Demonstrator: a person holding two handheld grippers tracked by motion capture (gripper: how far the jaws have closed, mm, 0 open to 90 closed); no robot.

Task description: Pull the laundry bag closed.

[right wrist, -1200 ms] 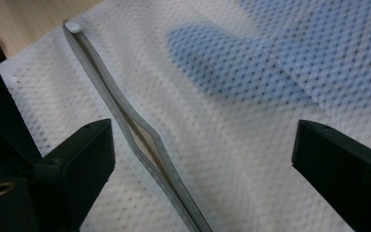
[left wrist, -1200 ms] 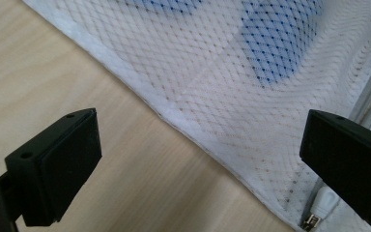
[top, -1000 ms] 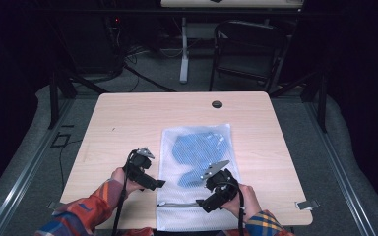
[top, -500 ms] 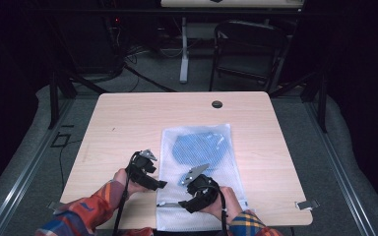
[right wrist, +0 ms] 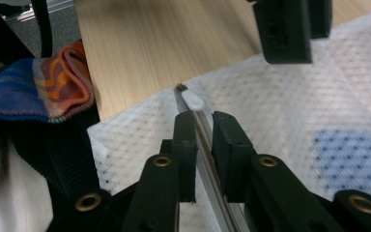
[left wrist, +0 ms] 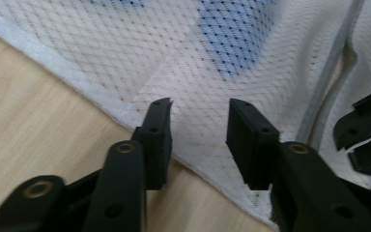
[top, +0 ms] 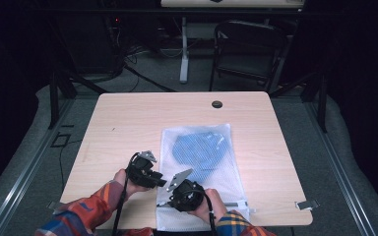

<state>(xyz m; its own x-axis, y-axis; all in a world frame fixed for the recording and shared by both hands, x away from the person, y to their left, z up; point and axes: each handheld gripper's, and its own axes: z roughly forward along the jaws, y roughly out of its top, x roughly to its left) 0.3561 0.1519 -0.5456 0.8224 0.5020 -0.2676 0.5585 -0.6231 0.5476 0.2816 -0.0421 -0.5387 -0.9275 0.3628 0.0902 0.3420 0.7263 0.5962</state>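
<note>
Right gripper (right wrist: 203,130) nearly shut astride the mesh bag's (top: 226,162) zipper (right wrist: 207,159); left gripper (left wrist: 198,128) gapes empty, should pin the mesh.

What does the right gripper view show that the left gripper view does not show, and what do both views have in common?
The right gripper view alone shows the zipper pull, white, at the end of the zipper, which runs between the right gripper's nearly closed jaws, and a plaid sleeve. The left gripper view alone shows the left gripper from behind, jaws apart over the bag's corner edge. Both show the white mesh bag, the blue dotted cloth inside it, and the wooden table.
</note>
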